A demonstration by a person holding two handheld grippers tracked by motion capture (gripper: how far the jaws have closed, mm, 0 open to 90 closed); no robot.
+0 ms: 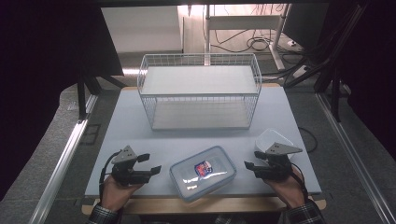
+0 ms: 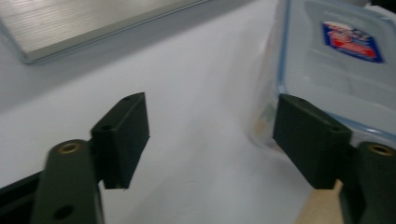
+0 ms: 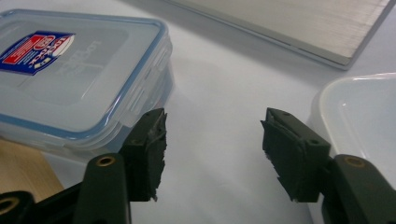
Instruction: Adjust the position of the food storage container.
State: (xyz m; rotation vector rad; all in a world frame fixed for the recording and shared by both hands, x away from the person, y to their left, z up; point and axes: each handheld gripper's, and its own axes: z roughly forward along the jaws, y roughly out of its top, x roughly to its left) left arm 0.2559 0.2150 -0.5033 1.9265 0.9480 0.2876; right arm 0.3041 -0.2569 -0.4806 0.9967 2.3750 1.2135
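Note:
A clear plastic food box with a blue-sealed lid and a red and blue label lies near the table's front edge, between my two grippers. My left gripper is open just left of the box, nothing between its jaws. In the left gripper view the box lies beside the right jaw. My right gripper is open just right of the box, also empty. In the right gripper view the box sits at the left and a small lidless clear container at the right.
A white wire basket with a flat shelf stands at the back middle of the pale table. The small clear container rests behind my right gripper. A wooden strip runs along the table's front edge.

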